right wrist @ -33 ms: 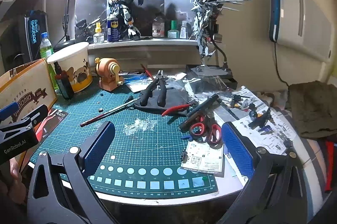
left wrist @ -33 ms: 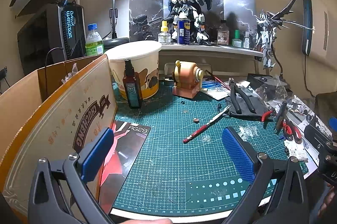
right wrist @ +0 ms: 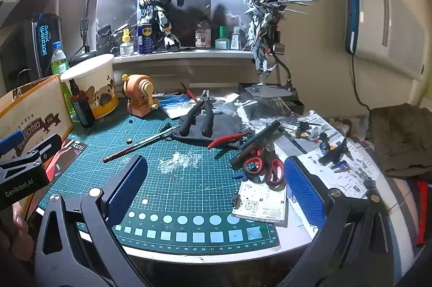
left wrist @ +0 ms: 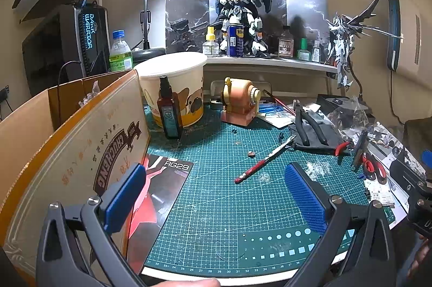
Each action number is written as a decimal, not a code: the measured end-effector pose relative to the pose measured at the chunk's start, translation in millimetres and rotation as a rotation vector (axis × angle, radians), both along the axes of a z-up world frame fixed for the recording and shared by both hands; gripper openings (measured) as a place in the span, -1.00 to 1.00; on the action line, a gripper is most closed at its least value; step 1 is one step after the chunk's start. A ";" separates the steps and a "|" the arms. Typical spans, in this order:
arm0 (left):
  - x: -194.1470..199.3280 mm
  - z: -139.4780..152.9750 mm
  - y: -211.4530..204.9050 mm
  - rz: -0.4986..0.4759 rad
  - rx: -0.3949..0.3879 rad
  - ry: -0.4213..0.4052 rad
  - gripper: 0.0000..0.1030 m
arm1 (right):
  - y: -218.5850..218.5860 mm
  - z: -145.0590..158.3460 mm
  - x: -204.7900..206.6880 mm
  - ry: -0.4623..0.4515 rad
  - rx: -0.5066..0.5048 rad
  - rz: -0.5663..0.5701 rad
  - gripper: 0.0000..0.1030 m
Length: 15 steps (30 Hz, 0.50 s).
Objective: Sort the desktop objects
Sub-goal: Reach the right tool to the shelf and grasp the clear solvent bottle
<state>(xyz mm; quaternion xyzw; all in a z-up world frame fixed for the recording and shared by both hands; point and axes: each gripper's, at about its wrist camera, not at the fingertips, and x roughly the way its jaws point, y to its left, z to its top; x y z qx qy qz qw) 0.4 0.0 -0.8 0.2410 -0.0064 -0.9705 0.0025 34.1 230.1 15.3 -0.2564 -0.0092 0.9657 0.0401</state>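
Nothing can be seen to have changed from the earlier pictures. Both left tongs (left wrist: 216, 195) and right tongs (right wrist: 216, 187) are held wide and empty above the green cutting mat (left wrist: 216, 206), so no stage of sorting is settled. Pliers (right wrist: 198, 115), scissors (right wrist: 266, 168) and a red-tipped file (left wrist: 263, 161) lie scattered on the table (right wrist: 294, 235).

Red-handled scissors (right wrist: 263, 168), black pliers (right wrist: 201, 117), possibly a file (right wrist: 140, 144), strewn on mat
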 end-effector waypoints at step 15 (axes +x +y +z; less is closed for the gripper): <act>-11.7 5.7 -4.0 0.017 0.002 0.000 1.00 | 7.0 21.3 -7.0 0.152 -0.076 0.139 0.98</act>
